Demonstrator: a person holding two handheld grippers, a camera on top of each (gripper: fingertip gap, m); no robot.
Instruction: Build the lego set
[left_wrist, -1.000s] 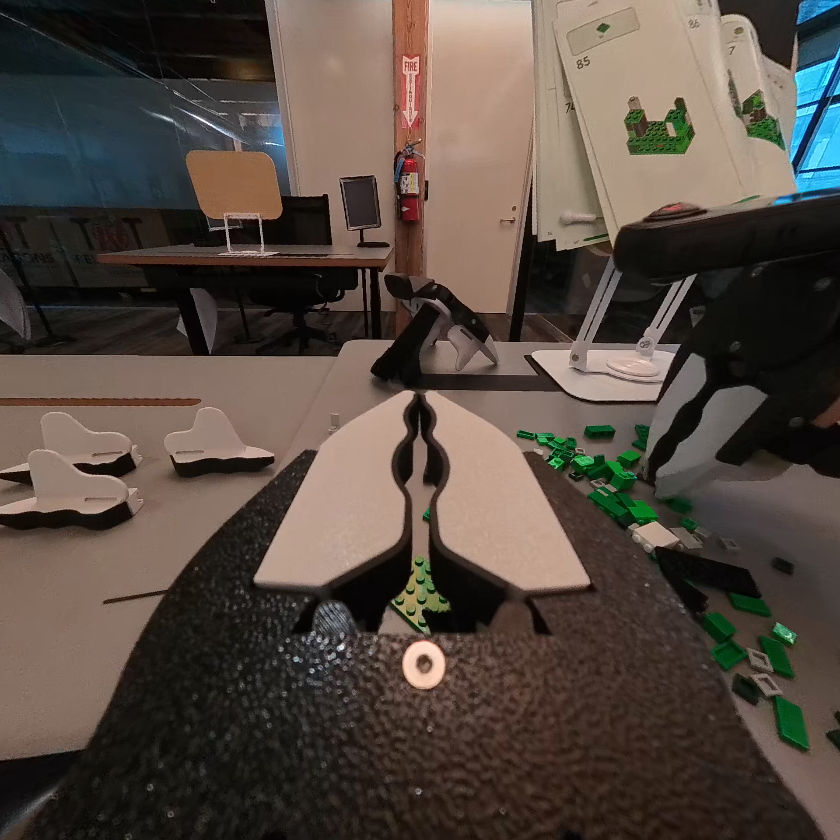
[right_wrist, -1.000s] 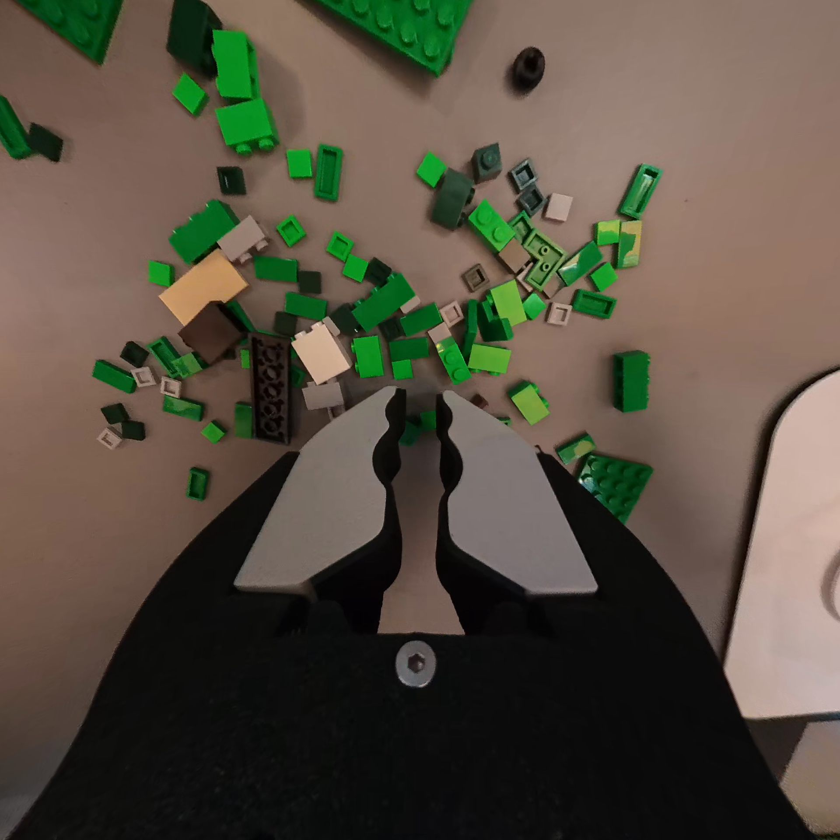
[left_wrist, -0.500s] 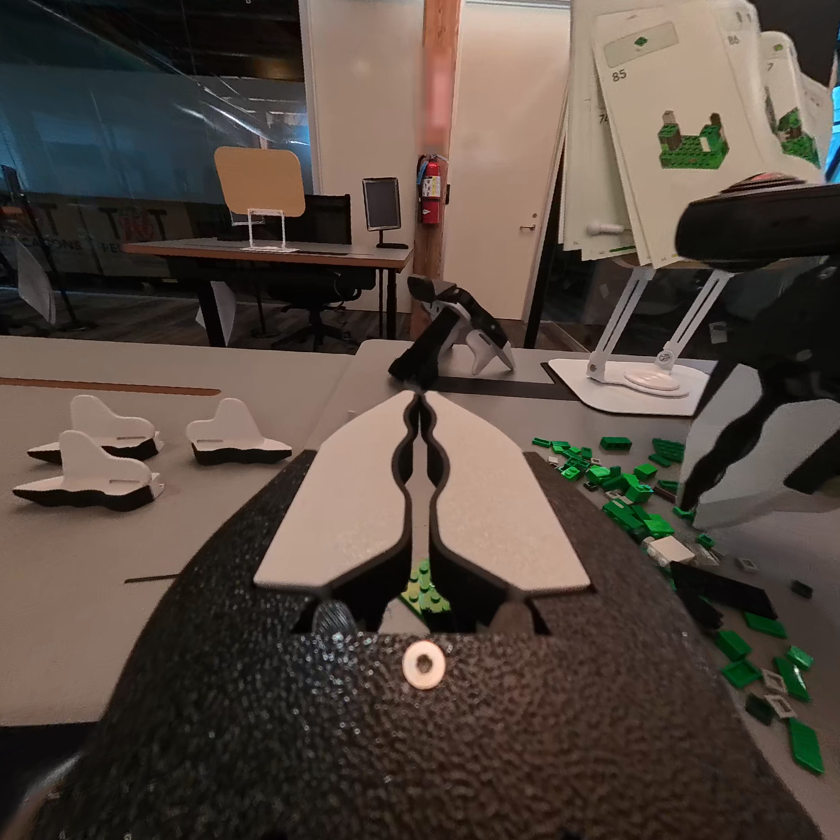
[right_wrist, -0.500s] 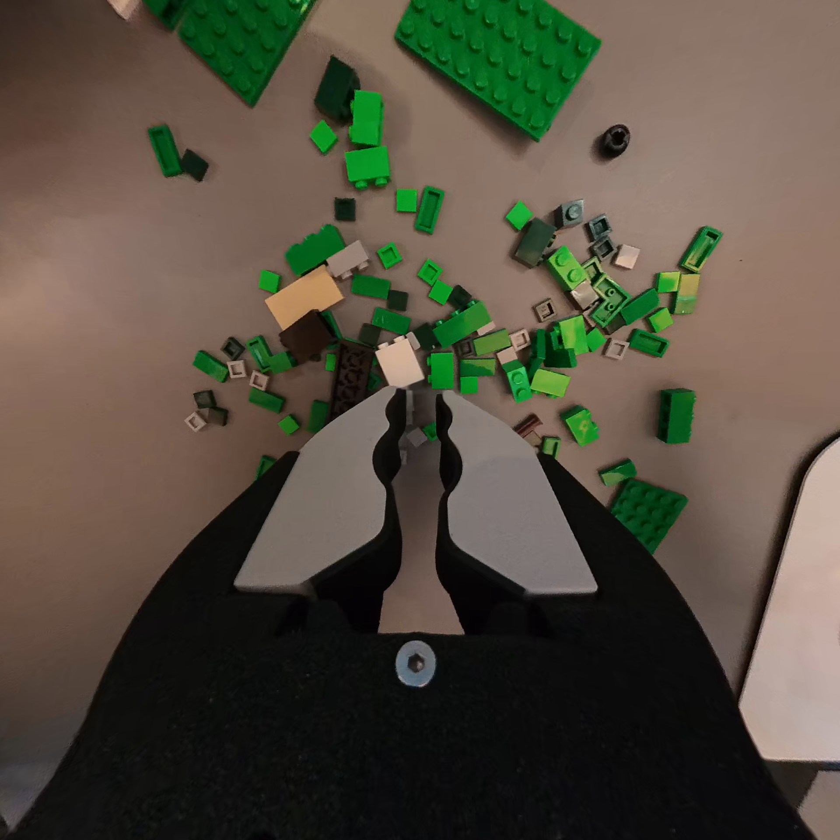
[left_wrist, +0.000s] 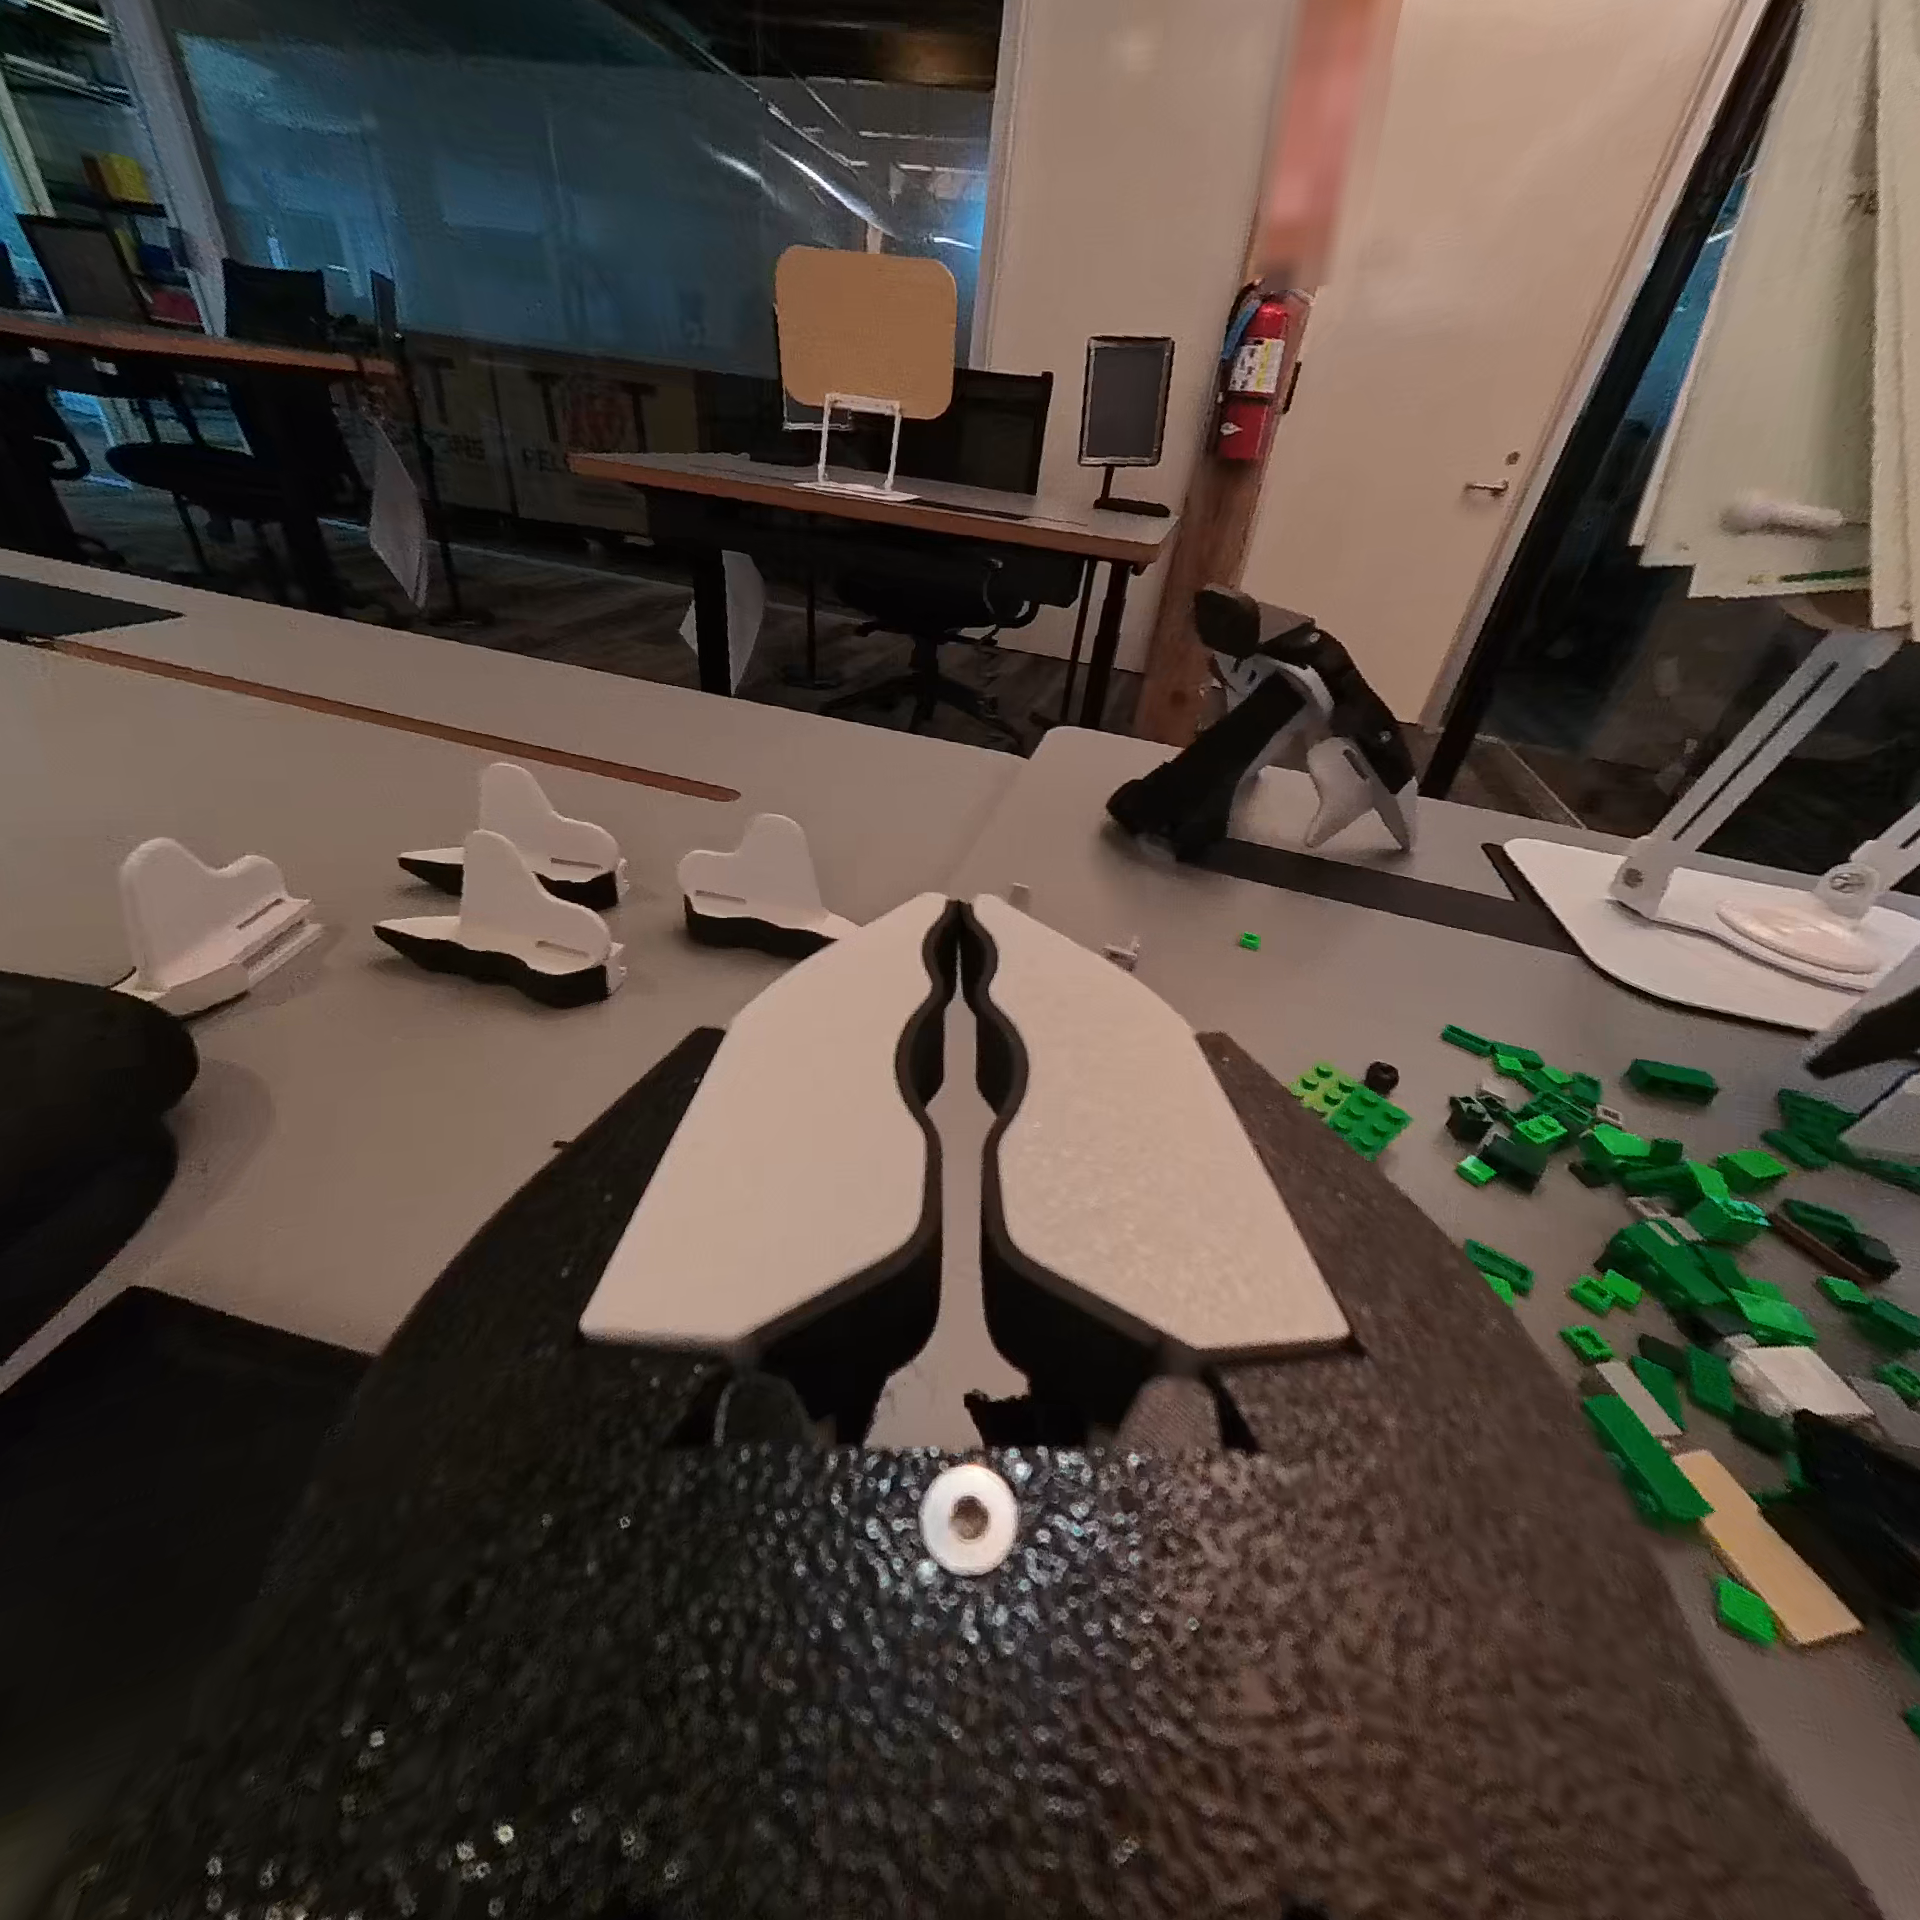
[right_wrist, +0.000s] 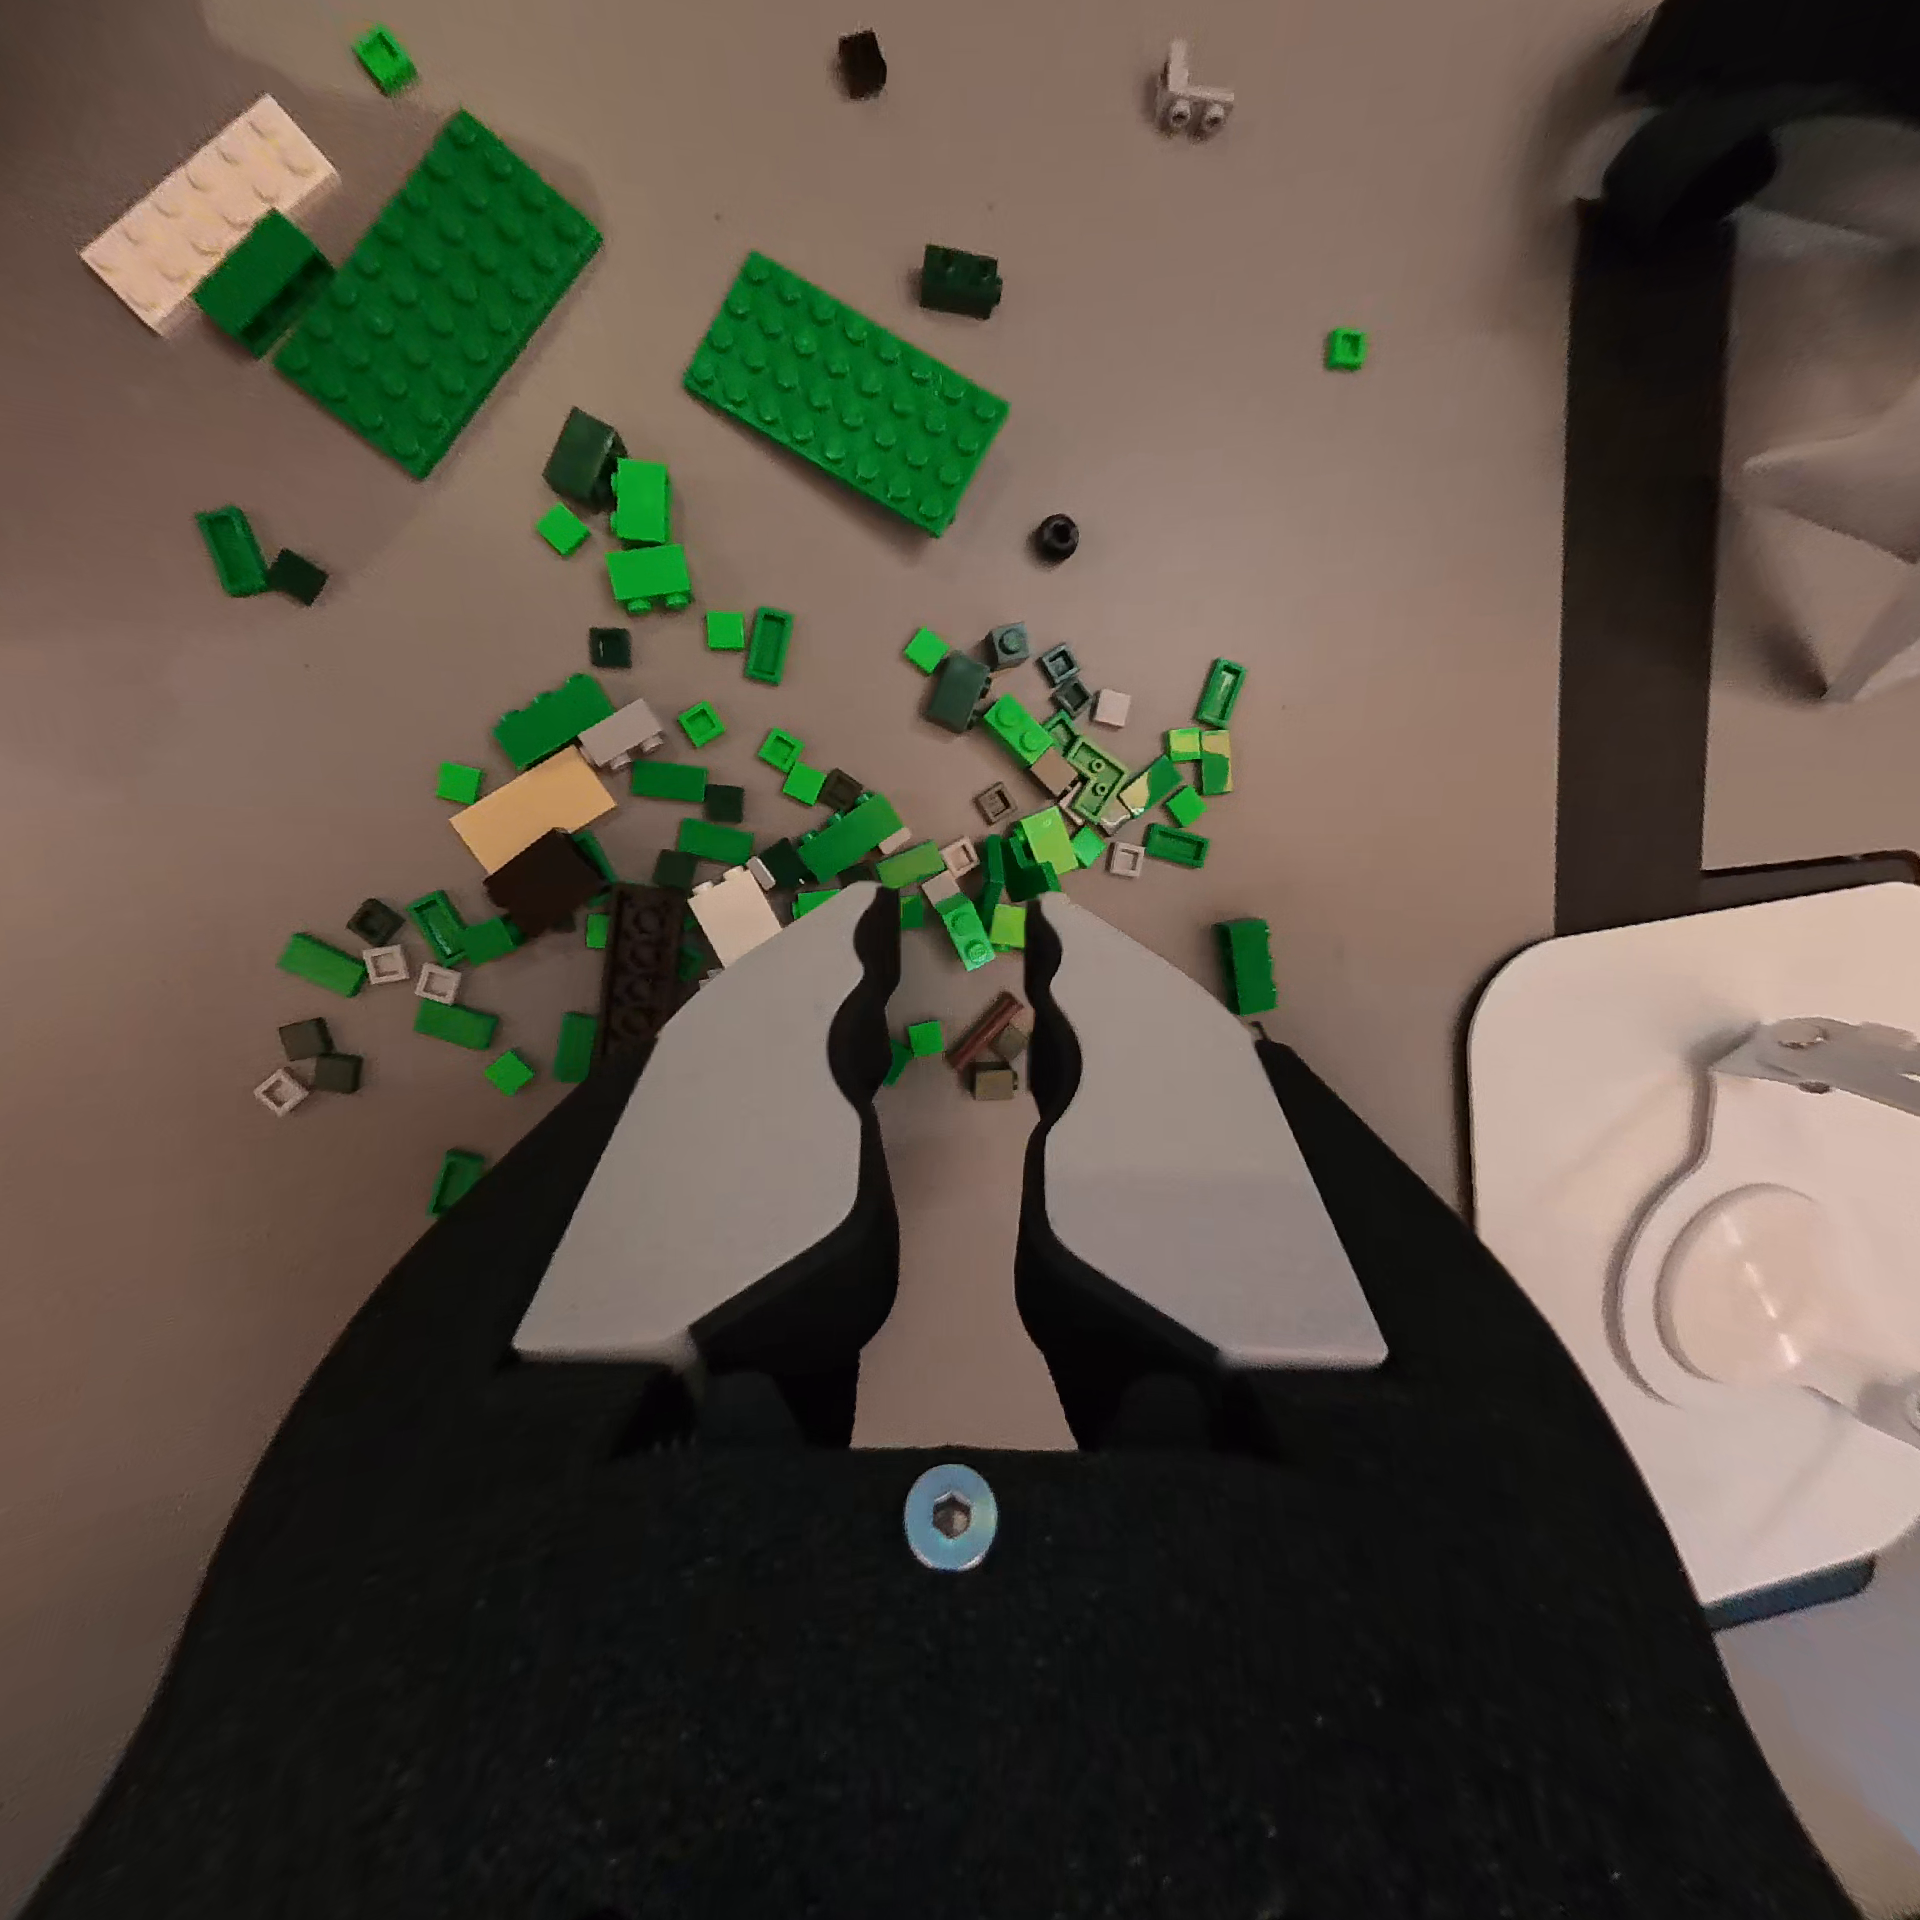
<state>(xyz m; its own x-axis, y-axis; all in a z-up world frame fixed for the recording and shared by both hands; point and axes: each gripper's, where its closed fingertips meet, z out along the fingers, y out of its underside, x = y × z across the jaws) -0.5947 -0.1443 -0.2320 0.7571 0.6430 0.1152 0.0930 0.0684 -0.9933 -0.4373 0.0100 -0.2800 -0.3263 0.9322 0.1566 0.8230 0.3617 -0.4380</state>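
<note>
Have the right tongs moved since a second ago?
Yes. The right tongs have pulled back and opened; the brick pile looks smaller, and two green plates now show.

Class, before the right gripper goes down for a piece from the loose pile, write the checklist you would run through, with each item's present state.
1. Right gripper open: ok, fingers apart, nothing between them.
2. Left gripper empty: ok, fingertips nearly touching, nothing between them.
3. Target piece singled out: not ok, the small green bricks beneath the fingertips lie crowded, some overlapping.
4. Large green studded plate free to receive parts: ok, bare on the grey table.
5. White stand base clear of the approach: ok, off to the right.
6. Gripper height above the pile: cannot tell.
</note>
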